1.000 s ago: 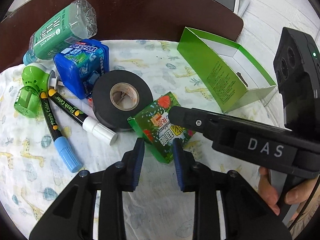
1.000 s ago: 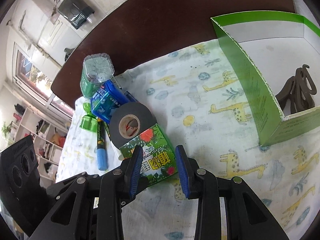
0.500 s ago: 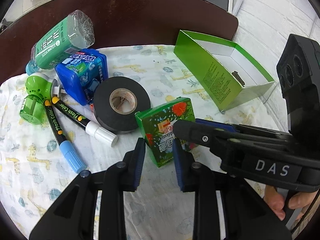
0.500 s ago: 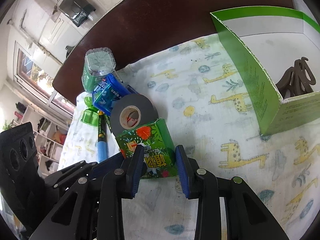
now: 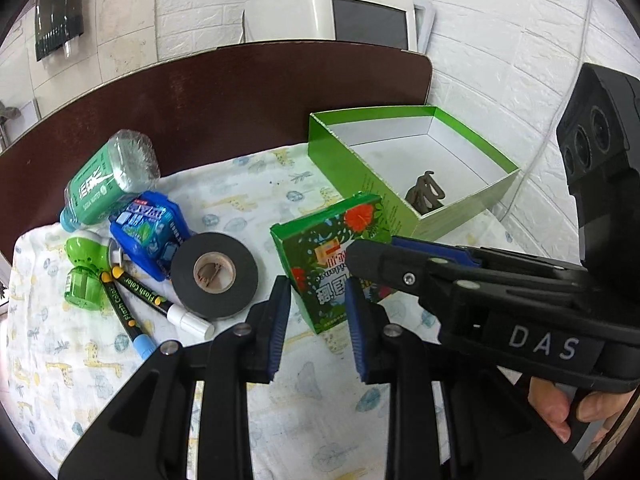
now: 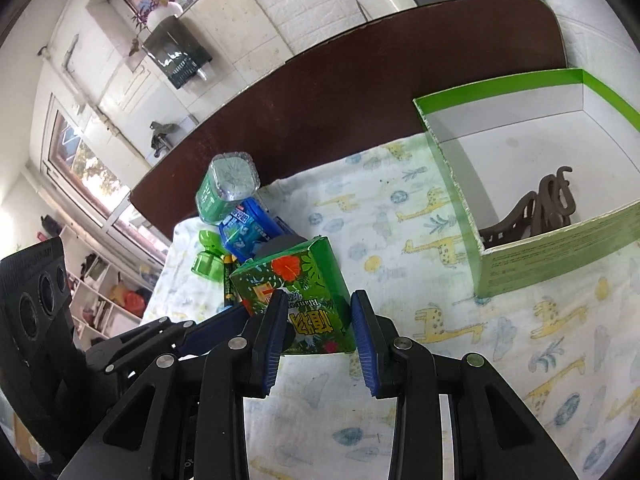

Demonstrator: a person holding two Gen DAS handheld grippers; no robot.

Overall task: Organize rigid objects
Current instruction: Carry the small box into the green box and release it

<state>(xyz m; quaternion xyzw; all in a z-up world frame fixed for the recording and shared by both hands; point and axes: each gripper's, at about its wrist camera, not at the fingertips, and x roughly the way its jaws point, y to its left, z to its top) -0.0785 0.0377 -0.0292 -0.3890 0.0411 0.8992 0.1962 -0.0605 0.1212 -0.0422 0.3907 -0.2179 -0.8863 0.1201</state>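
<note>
A green floral carton [image 5: 328, 256] is held tilted above the giraffe-print cloth, and it also shows in the right wrist view [image 6: 296, 296]. My right gripper [image 6: 318, 322] is shut on its lower part; the same gripper's fingers [image 5: 400, 264] reach in from the right in the left wrist view. My left gripper [image 5: 314, 312] is open and empty just in front of the carton. The open green box [image 5: 360, 168] stands at the right with a brown hair claw [image 5: 424, 196] inside; the box also shows in the right wrist view [image 6: 560, 256], as does the claw [image 6: 536, 212].
Left on the cloth lie a black tape roll [image 5: 214, 272], a blue gum box [image 5: 148, 232], a green soda-water bottle [image 5: 104, 184], a green pump cap [image 5: 84, 268] and two markers [image 5: 132, 312]. Dark table edge [image 5: 240, 96] and a white appliance [image 5: 336, 12] are behind.
The right gripper has lifted the floral carton off the cloth and tipped it upward toward the green box. Both cameras have risen and pulled back.
</note>
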